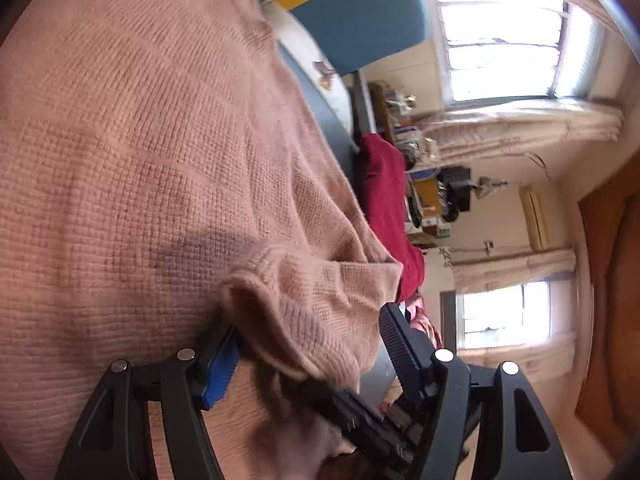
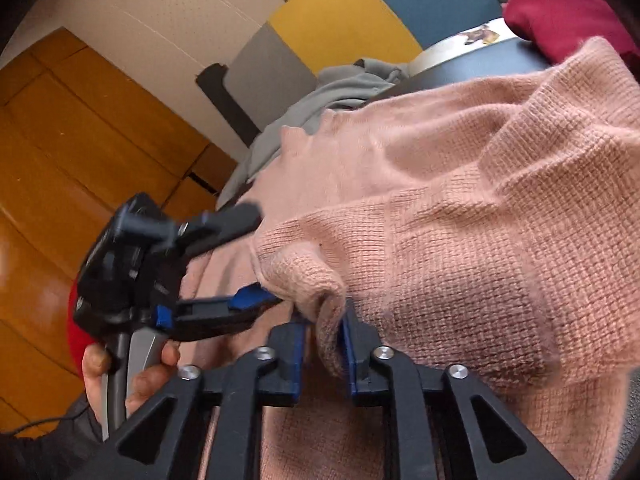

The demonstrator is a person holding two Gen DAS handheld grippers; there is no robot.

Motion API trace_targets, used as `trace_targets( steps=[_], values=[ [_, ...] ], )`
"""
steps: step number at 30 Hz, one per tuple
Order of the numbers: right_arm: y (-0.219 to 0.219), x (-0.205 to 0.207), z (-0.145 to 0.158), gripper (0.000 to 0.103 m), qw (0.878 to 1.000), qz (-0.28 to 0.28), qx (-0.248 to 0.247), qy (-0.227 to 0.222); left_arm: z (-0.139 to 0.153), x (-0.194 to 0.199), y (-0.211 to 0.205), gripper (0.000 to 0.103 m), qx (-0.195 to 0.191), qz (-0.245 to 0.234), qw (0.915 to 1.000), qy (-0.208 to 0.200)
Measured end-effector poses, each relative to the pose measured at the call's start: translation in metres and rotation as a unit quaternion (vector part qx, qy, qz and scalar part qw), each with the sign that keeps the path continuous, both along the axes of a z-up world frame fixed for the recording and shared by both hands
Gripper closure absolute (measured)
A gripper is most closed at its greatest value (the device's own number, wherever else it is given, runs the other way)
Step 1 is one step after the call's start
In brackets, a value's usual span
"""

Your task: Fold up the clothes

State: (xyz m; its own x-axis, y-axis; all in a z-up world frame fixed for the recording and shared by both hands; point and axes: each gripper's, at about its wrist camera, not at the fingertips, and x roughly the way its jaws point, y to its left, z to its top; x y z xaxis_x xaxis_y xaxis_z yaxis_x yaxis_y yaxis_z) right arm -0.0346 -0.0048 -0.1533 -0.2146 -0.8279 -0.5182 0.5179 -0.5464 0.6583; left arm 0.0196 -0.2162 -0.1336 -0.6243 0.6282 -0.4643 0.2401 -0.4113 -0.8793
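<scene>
Right gripper [image 2: 326,334]: blue-padded black fingers pressed onto a bunched fold of the pink waffle-knit sweater [image 2: 460,248], the fabric pinched between them.
Left gripper [image 1: 310,344]: fingers spread wide; a rolled edge of the pink sweater lies between them, against the left pad, clear of the right pad. In the right wrist view this gripper [image 2: 256,256] sits just left of the right gripper, fingers apart around the sweater's edge.
Hand [image 2: 120,376]: wrapped around the grey handle of the left gripper, low at the left of the right wrist view.
Sweater position: spread ahead of both grippers over a dark blue-grey table top [image 2: 480,66], its near part lifted and folded over at the grippers.
Grey garment [image 2: 320,98]: crumpled cloth beyond the sweater, ahead and left of the right gripper, hanging over the table edge.
Dark red garment [image 2: 568,12]: bundled cloth at the far side of the table, ahead and right of the right gripper; in the left wrist view it [image 1: 384,184] lies beyond the sweater's right edge.
Panels [image 2: 344,20]: grey, yellow and blue upright boards behind the table.
Floor [image 2: 80,128]: orange wood boards, left of the right gripper.
Windows [image 1: 504,48]: two bright panes with pale curtains, far right of the left gripper.
</scene>
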Motion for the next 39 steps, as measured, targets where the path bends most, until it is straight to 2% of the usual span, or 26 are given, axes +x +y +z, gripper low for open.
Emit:
trace_targets(
  steps=[1,2,3,4,5,6,8,9,10,11,13,17,20,22,26,29,33,37,39],
  values=[
    [0.000,0.001,-0.002,0.072,1.000,0.002,-0.003,-0.001,0.001,-0.003,0.004,0.038,-0.009,-0.004,0.9999,-0.006],
    [0.001,0.001,-0.001,0.063,1.000,0.003,-0.011,0.002,0.002,-0.006,0.008,0.045,-0.017,-0.007,0.9998,-0.012],
    [0.002,0.002,0.001,0.059,1.000,0.001,-0.018,0.005,0.003,-0.009,0.012,0.052,-0.027,-0.011,0.9994,-0.017],
    [0.007,0.004,0.004,0.053,1.000,-0.007,-0.021,0.012,0.006,-0.011,0.017,0.069,-0.051,-0.018,0.9982,-0.025],
    [0.010,0.008,0.007,0.049,1.000,-0.014,-0.021,0.017,0.011,-0.014,0.020,0.093,-0.075,-0.023,0.9964,-0.030],
    [0.013,0.013,0.011,0.048,0.999,-0.020,-0.023,0.022,0.016,-0.016,0.022,0.100,-0.099,-0.027,0.9942,-0.034],
    [0.025,0.026,0.018,0.044,0.999,-0.020,-0.039,0.025,0.031,-0.022,0.022,0.099,-0.113,-0.041,0.9925,-0.022],
    [0.030,0.032,0.018,0.041,0.999,-0.017,-0.044,0.021,0.045,-0.025,0.021,0.099,-0.120,-0.045,0.9918,-0.006],
    [0.034,0.037,0.018,0.033,0.999,-0.014,-0.047,0.018,0.059,-0.029,0.019,0.099,-0.127,-0.049,0.9907,0.009],
    [0.037,0.039,0.017,0.029,0.999,-0.014,-0.043,0.013,0.083,-0.033,0.017,0.099,-0.142,-0.051,0.9880,0.035],
    [0.042,0.044,0.014,0.029,0.999,-0.015,-0.035,0.004,0.124,-0.038,0.015,0.099,-0.160,-0.052,0.9832,0.070],
    [0.046,0.042,0.012,0.031,0.999,-0.025,-0.031,-0.006,0.205,-0.054,0.004,0.099,-0.209,-0.035,0.9681,0.134],
    [0.049,0.040,0.010,0.030,0.999,-0.034,-0.028,-0.013,0.242,-0.048,-0.019,0.099,-0.236,-0.012,0.9583,0.160],
    [0.051,0.039,0.009,0.030,0.999,-0.039,-0.026,-0.018,0.251,-0.031,-0.042,0.099,-0.251,0.006,0.9543,0.163],
    [0.051,0.037,0.012,0.030,0.998,-0.044,-0.032,-0.019,0.236,0.009,-0.089,0.099,-0.267,0.047,0.9528,0.137],
    [0.048,0.032,0.014,0.028,0.998,-0.042,-0.035,-0.020,0.198,0.031,-0.126,0.099,-0.257,0.068,0.9595,0.094],
    [0.032,0.020,0.020,0.028,0.998,-0.018,-0.056,-0.028,0.135,0.049,-0.152,0.099,-0.245,0.074,0.9662,0.034],
    [0.018,0.001,0.034,0.028,0.999,-0.025,-0.039,-0.004,0.076,0.061,-0.166,0.099,-0.222,0.079,0.9717,-0.014],
    [0.014,-0.009,0.047,0.028,0.999,-0.041,-0.020,0.027,0.055,0.069,-0.174,0.099,-0.213,0.082,0.9731,-0.028]
  ],
)
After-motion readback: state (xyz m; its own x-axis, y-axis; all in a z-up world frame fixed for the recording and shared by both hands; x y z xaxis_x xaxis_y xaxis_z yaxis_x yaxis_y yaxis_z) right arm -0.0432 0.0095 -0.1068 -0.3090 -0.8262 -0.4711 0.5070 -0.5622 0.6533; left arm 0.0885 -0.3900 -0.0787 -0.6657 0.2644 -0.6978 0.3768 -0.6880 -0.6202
